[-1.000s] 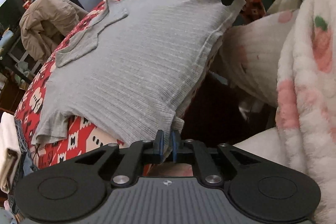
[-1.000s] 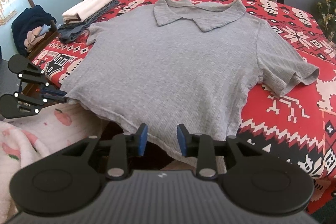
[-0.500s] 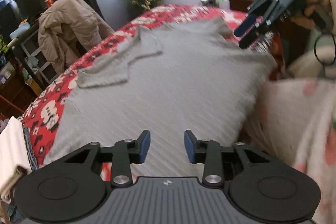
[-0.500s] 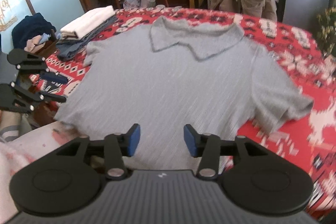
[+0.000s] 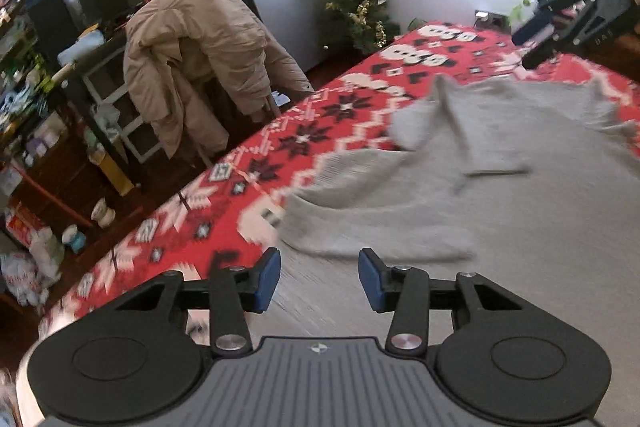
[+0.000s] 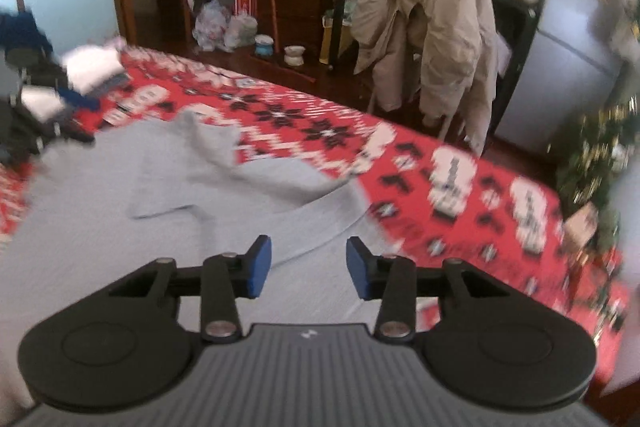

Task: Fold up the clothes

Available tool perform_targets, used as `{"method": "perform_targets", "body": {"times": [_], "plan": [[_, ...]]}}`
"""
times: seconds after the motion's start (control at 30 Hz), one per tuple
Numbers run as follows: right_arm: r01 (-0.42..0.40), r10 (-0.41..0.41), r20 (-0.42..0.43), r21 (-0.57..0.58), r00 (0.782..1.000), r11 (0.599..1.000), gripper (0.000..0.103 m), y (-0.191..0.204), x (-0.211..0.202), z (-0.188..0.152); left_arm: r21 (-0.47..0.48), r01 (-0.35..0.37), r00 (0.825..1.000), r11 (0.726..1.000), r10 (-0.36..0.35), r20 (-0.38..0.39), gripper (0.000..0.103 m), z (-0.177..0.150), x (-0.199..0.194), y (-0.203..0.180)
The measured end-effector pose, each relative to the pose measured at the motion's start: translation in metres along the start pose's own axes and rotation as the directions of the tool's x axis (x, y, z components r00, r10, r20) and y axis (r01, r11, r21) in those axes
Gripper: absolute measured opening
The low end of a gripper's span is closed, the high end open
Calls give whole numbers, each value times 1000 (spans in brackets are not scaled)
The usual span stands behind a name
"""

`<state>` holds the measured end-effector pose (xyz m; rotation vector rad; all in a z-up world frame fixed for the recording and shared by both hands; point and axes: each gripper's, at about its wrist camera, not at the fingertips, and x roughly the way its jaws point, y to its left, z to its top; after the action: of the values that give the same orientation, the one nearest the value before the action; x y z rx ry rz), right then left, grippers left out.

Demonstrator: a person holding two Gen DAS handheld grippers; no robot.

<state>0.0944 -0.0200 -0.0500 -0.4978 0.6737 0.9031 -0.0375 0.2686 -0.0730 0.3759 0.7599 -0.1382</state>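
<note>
We see the grey ribbed polo shirt (image 5: 500,219) lying flat on the red patterned cloth (image 5: 304,139), collar toward twelve o'clock.

The shirt (image 5: 500,211) was plain grey; the cloth (image 5: 304,131) beneath it was red with black-and-white snowflake motifs; the far jacket (image 6: 432,27) was beige.

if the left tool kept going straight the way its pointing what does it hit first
Most likely the grey polo shirt: the left tool points down at its near sleeve, nothing between the open jaws. Motion blur leaves the exact depth unclear. Beyond the sleeve lies the red patterned cloth.
</note>
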Motion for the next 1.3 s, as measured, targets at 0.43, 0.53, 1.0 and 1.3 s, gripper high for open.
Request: {"method": "perform_targets", "body": {"times": [0.43,0.53,1.0,1.3], "plan": [[-125,104,-105,-227,989,966,41,-38,127,36,197,153,988,968,-147,-44,43,23,92,31],[-162,131,-139,-243,982,956,16,-34,131,38,127,227,974,965,-223,-50,33,28,97,43],[-79,75,-36,-123,997,989,6,-36,103,62,2,98,994,995,-98,46,7,41,69,53],[-16,10,-65,-98,998,995,6,-58,153,107,-104,6,998,995,-12,-59,7,66,124,89]]}}
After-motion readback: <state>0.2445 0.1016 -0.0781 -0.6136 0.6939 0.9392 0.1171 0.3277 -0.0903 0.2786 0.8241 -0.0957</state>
